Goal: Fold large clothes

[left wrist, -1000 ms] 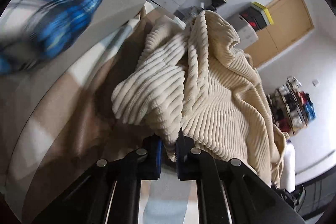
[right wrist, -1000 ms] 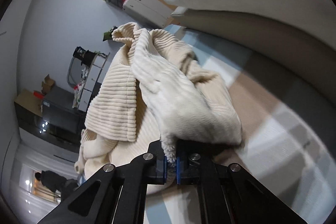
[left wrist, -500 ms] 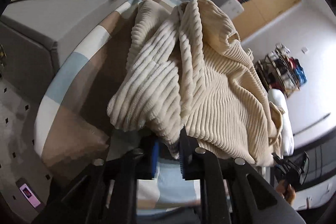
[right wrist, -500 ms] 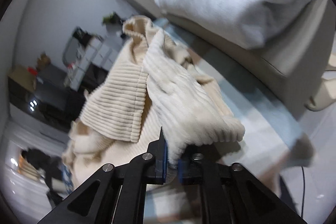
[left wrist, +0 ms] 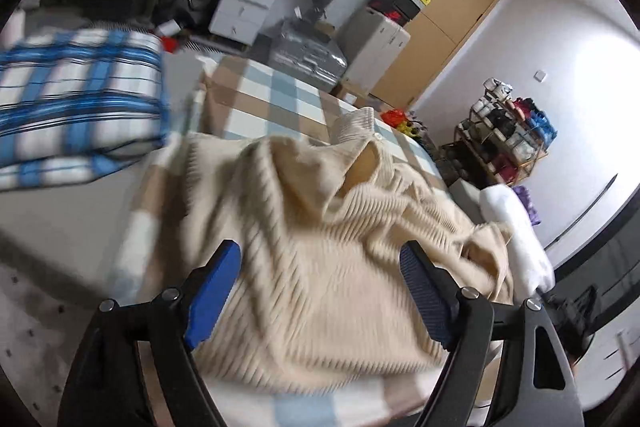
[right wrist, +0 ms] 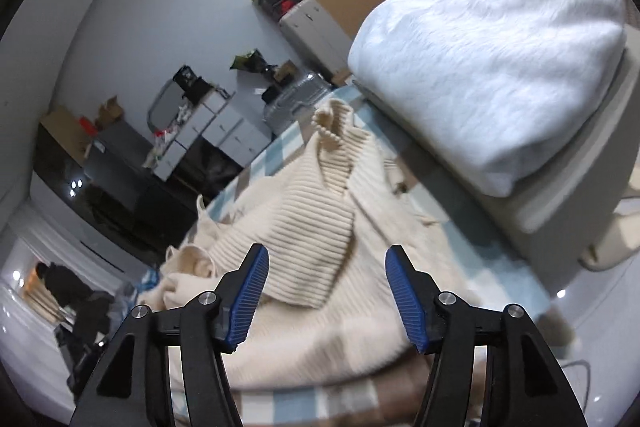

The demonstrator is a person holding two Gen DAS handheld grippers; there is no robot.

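Sweater (left wrist: 320, 259) loose on checked cover, beneath both wide-spread tongs (left wrist: 320, 291) (right wrist: 326, 291)

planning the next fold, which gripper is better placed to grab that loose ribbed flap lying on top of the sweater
Right. The right gripper is open with the ribbed flap lying just ahead between its fingers; the left gripper, also open, faces only the sweater's broad body.

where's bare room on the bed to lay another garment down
Free: the checked sheet between the cream sweater's collar and the far bed edge, beside the blue plaid bedding. Crowded: the near half, under the sweater; the white blanket flanks its other side.
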